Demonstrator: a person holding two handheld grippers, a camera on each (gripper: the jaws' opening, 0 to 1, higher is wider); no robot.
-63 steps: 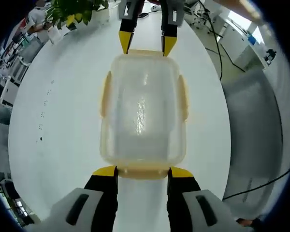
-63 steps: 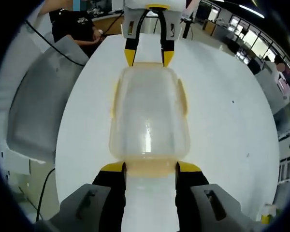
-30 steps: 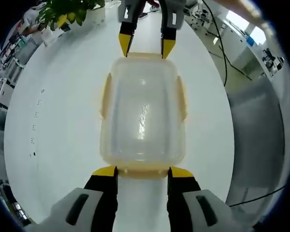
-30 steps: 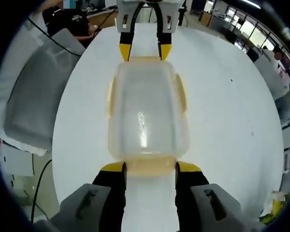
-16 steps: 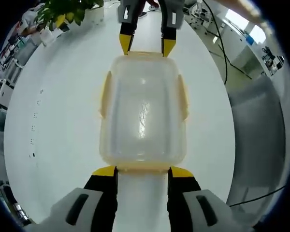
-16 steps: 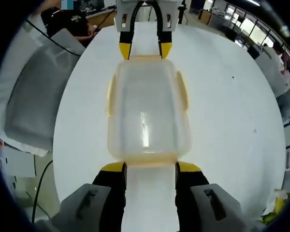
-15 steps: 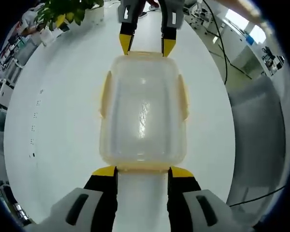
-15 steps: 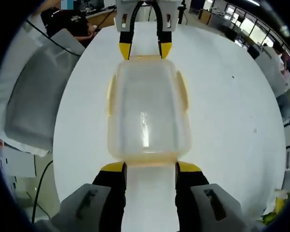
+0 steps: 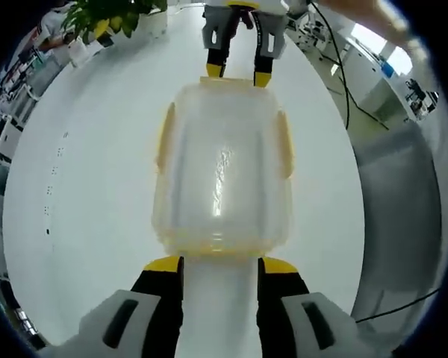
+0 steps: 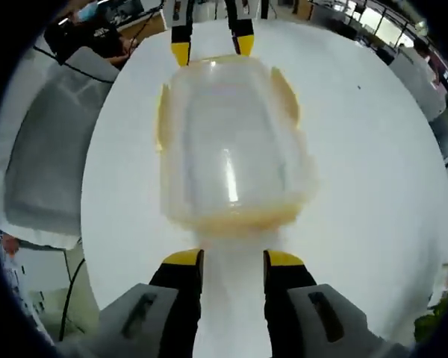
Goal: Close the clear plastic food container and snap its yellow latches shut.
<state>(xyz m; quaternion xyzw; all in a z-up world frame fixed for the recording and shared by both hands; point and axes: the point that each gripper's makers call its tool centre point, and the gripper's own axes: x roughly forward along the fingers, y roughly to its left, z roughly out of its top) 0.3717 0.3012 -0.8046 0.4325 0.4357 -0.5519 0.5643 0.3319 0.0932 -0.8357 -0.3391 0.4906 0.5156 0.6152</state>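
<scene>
One clear container [image 9: 222, 168] with its lid on, sitting on the round white desk [image 9: 82, 186], roughly mid-desk. Same box in the right gripper view [image 10: 231, 142], blurred there.

Latches: two yellow side latches countable in the left gripper view, one on each long side of the container [image 9: 164, 138] [image 9: 284, 142]. Both lie against the walls; can't tell if they're snapped. A yellowish band runs along each short end [image 9: 220, 242]; latch state there unreadable.

Two claws, one at each short end of the container:
- Left claw [image 9: 220, 266]: jaws parted about as wide as the container's end flap, yellow tips just short of the near end, nothing between them. In the right gripper view it sits at the far end of the container [image 10: 211, 46], tips right at the rim; contact not clear.
- Right claw [image 10: 232, 259]: jaws parted a similar amount, gripping nothing, a gap of bare desk between tips and container. In the left gripper view it's at the container's far end [image 9: 239, 74], tips at the edge.

Off the desk: one potted plant [image 9: 108, 19] beyond the container's far-left corner, one black cable [image 9: 336, 67] off its right side in the left gripper view.
</scene>
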